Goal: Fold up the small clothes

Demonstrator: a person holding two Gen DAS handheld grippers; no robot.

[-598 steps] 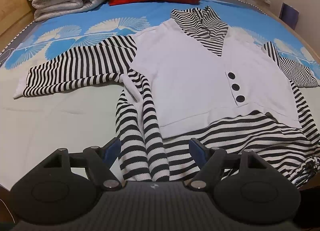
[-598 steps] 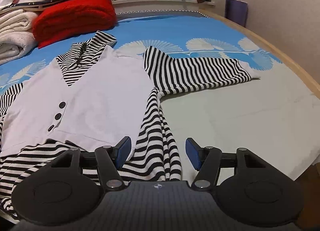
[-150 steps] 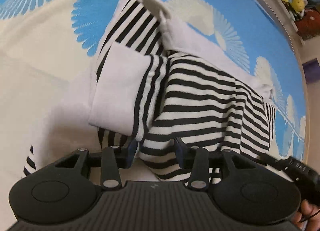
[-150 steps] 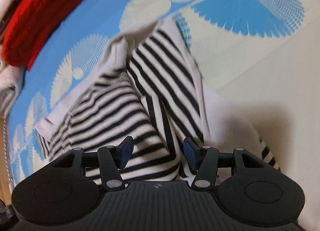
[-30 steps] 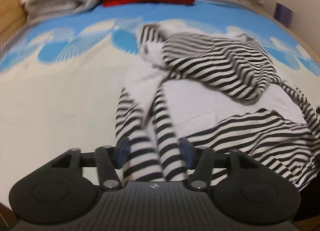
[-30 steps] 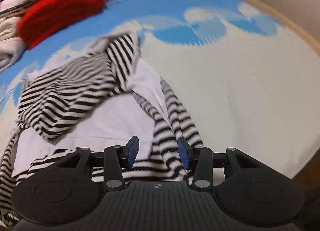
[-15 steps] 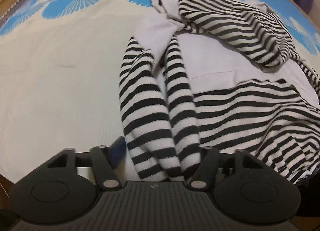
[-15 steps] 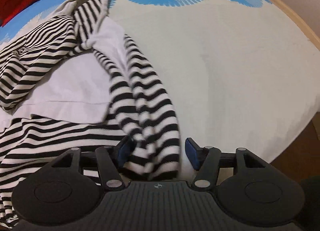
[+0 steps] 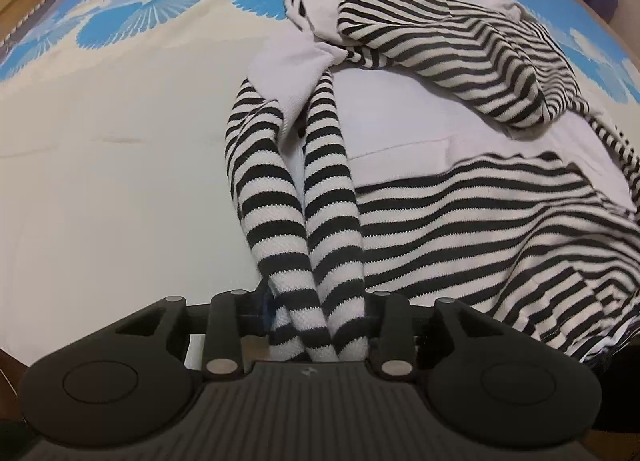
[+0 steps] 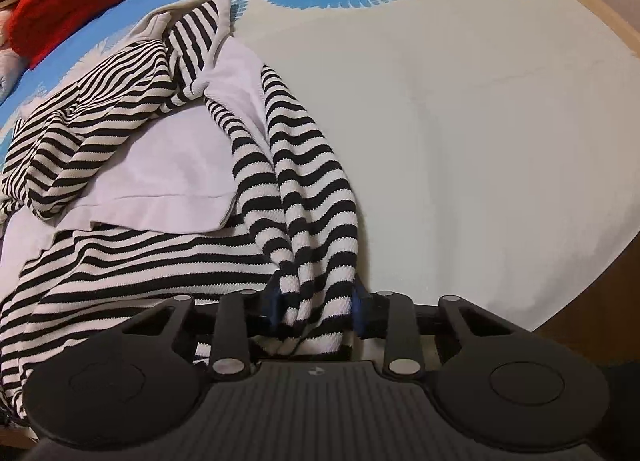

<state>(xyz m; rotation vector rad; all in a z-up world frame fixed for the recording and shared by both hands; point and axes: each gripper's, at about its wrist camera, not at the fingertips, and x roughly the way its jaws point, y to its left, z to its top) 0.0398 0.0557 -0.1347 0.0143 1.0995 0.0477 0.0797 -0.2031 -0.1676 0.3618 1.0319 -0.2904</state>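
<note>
The left hand-held gripper (image 9: pixel 316 313) pinches the sweater (image 9: pixel 460 197) hem at the bed (image 9: pixel 100 189) near edge. The right hand-held gripper (image 10: pixel 316 301) pinches its other corner.

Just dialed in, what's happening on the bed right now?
A person is folding a striped top on the bed. The left tool is shut on bunched striped fabric at the near left edge, and the right tool is shut on the near right edge. The sleeves lie across the white chest panel.
</note>
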